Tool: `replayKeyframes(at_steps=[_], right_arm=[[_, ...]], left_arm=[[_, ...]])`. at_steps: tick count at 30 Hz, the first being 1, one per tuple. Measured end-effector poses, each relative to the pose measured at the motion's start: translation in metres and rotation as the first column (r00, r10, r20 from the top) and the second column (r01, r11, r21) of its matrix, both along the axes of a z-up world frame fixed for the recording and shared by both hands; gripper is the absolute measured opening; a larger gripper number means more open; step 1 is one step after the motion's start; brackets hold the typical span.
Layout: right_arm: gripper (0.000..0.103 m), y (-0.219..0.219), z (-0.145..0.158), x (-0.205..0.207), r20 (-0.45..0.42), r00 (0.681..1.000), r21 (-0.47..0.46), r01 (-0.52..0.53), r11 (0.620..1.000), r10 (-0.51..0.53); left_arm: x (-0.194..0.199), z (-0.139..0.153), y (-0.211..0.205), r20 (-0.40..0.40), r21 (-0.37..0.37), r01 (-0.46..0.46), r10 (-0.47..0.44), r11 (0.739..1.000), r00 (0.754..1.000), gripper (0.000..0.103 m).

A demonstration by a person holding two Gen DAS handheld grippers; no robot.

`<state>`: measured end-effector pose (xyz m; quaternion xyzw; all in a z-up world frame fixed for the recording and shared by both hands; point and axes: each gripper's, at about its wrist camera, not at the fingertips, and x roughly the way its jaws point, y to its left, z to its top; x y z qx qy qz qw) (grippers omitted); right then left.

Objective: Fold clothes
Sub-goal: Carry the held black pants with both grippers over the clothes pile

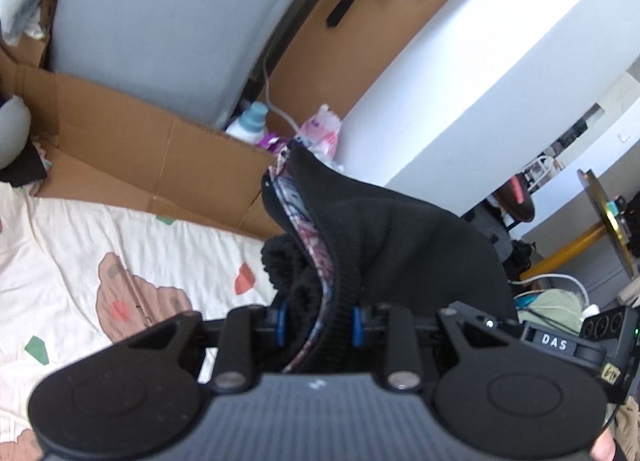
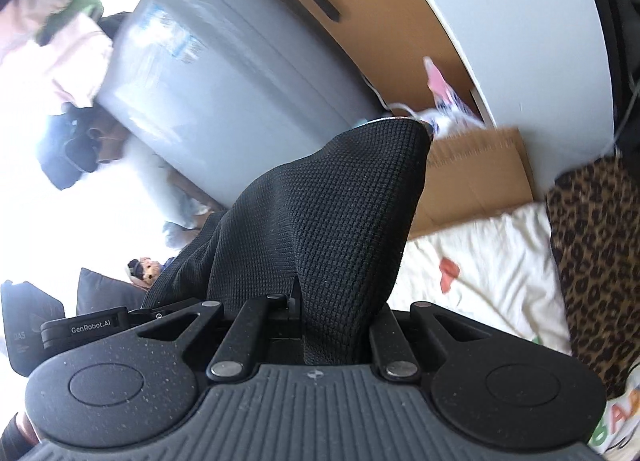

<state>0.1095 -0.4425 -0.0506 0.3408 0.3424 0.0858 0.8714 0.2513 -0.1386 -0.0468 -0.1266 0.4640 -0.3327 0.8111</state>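
Above the patterned bedsheet [image 1: 80,245], your left gripper [image 1: 319,325] and right gripper [image 2: 294,301] each clamp the black knit garment [image 2: 340,197].

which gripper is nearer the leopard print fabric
Right. The leopard print fabric lies beside the right gripper; the left gripper view shows none.

Both grippers are matte black. The left gripper [image 1: 318,325] has blue pads [image 1: 281,325], silver pivot pins and a white "DAS" label. The right gripper [image 2: 296,311] bears "GenRobot.AI" lettering; its ribbed grey base looks finely speckled, possibly dust.
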Motion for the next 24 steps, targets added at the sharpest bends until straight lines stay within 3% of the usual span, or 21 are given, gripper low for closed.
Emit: replayKeyframes(at_steps=[16,24], right_arm=[[0.008,-0.062,0.123,-0.053,0.117,0.993,-0.073,0.021,0.997,-0.012],[0.008,-0.107,0.183,-0.085,0.146,0.989,-0.151,0.042,0.988,-0.020]], left_arm=[[-0.063,0.091,-0.048,0.067,-0.091,0.016,-0.010,0.996,0.998,0.031],[-0.087,0.109,-0.093,0.070,-0.144,0.065,-0.055,0.987,0.996,0.031]])
